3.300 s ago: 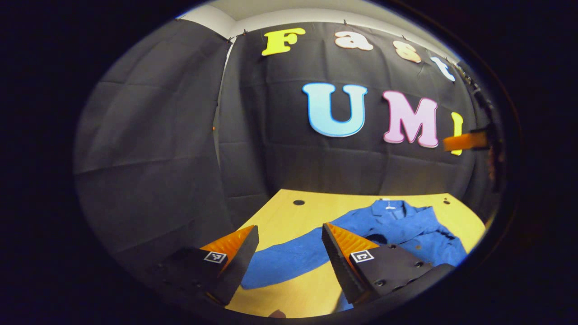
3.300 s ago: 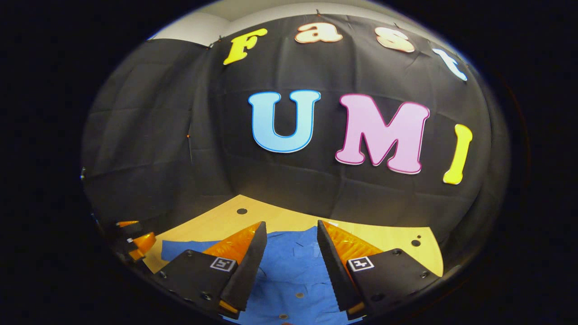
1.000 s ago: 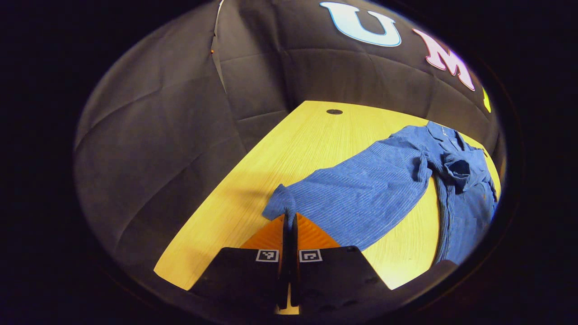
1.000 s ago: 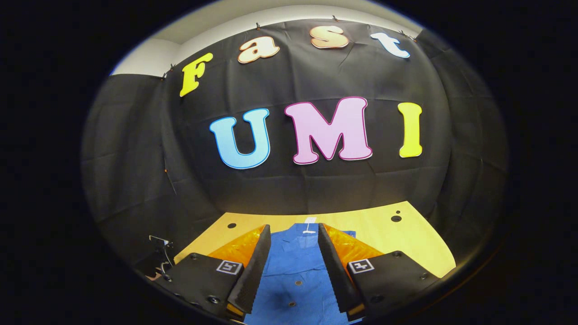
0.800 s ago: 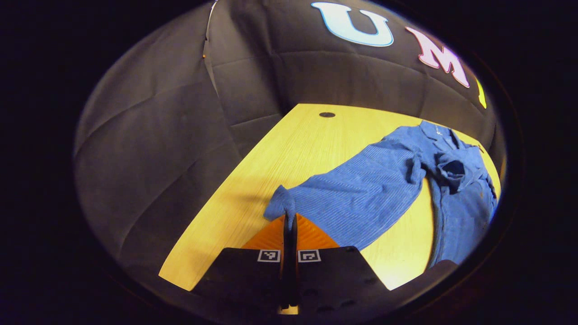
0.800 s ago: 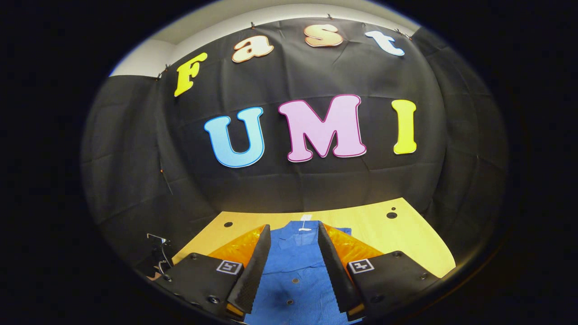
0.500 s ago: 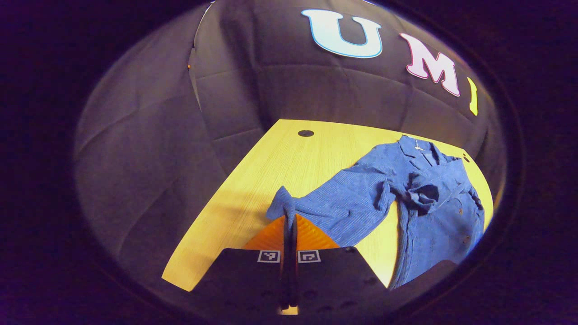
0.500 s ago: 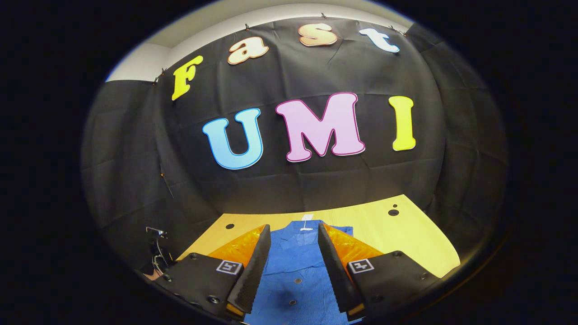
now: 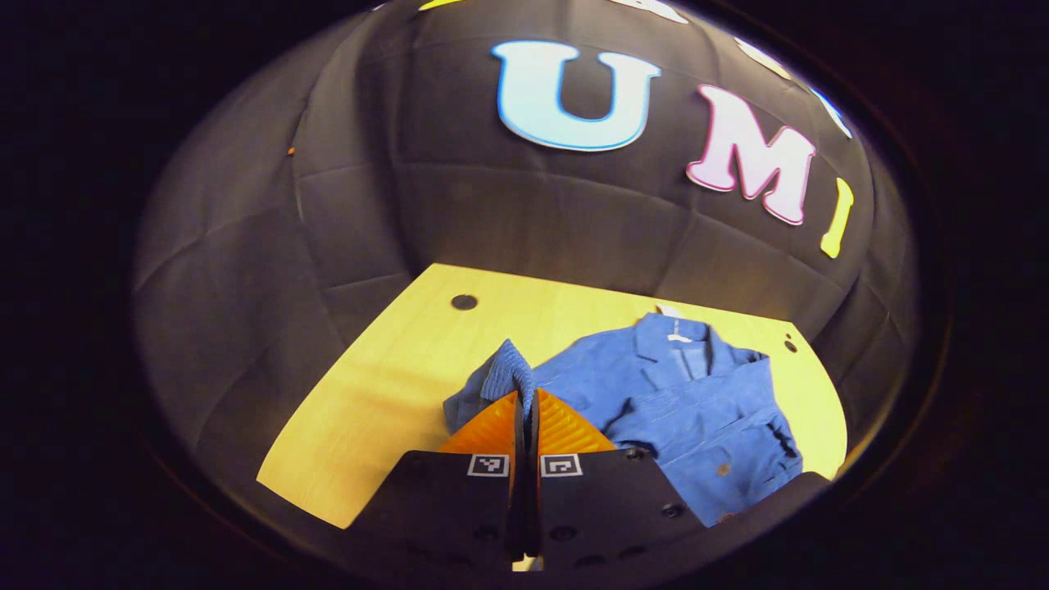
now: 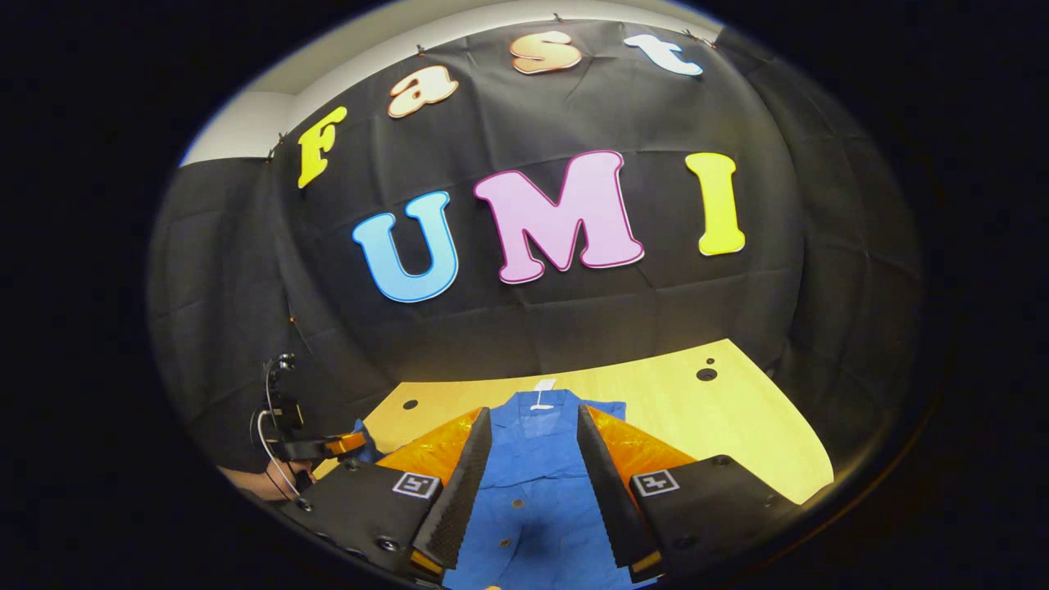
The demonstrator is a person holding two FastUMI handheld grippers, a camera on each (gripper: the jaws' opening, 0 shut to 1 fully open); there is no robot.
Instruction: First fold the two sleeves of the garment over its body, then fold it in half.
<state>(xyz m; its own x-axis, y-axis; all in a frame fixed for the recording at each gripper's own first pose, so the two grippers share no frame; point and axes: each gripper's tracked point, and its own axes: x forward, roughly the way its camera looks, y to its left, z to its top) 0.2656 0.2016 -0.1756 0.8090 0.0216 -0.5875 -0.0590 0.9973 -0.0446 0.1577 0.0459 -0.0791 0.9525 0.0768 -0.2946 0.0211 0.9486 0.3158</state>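
- My left gripper (image 9: 525,401) is pinched tight on the cuff of the blue sleeve (image 9: 506,370), which bunches up over my fingertips.
- In the left gripper view the shirt (image 9: 697,410) lies flat on the yellow table (image 9: 385,385), toward 3 o'clock of the cuff, collar at 12.
- My right gripper (image 10: 533,422) hangs wide, holding nothing, the shirt's buttoned front (image 10: 533,492) showing between its fingers.
- In the right gripper view my left gripper (image 10: 315,447) sits at 9 o'clock.
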